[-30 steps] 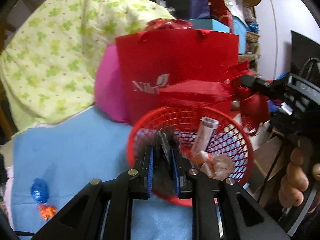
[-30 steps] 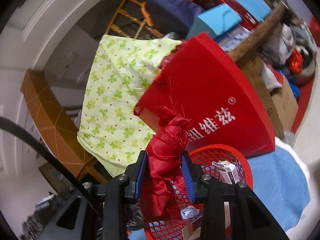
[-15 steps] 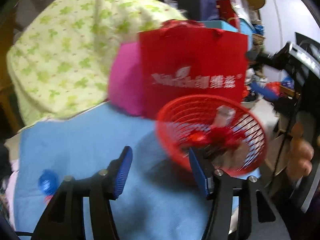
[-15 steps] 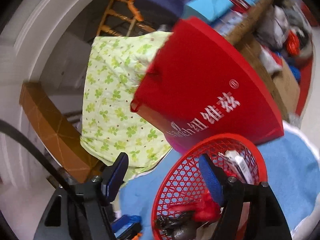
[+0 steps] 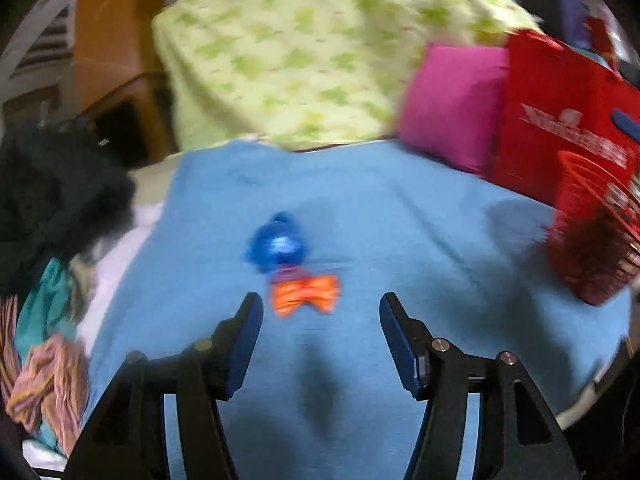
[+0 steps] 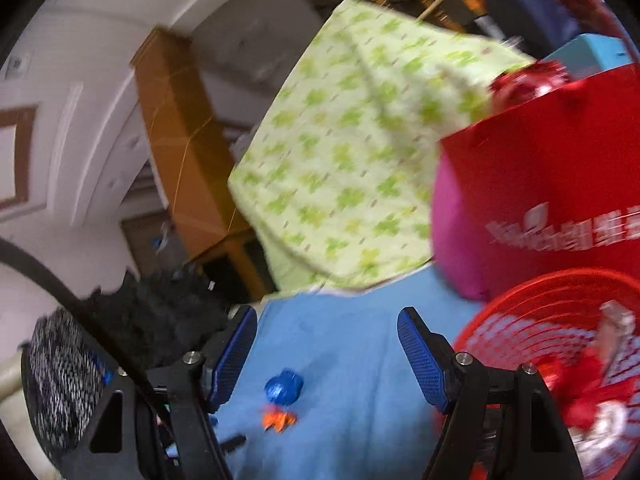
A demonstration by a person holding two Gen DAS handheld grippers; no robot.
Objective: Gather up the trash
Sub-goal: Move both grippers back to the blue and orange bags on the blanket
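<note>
Trash remains: blue wrapper (image 5: 278, 245) and orange wrapper (image 5: 304, 294) on the blue cloth (image 5: 400, 220). I've just opened both tongs, left gripper (image 5: 321, 334) and right gripper (image 6: 327, 354), empty. Next, left descends onto orange.

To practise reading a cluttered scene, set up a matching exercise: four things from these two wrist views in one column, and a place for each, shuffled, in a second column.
Things:
1. crumpled blue foil wrapper
2. orange twisted wrapper
3. red mesh plastic basket
4. pink cushion

Places:
A. between the green-patterned quilt and the red paper bag
B. just ahead of the open left gripper
C. on the blue cloth, just beyond the orange one
D. in front of the red paper bag, holding trash

Pairs: 1-C, 2-B, 3-D, 4-A
</note>
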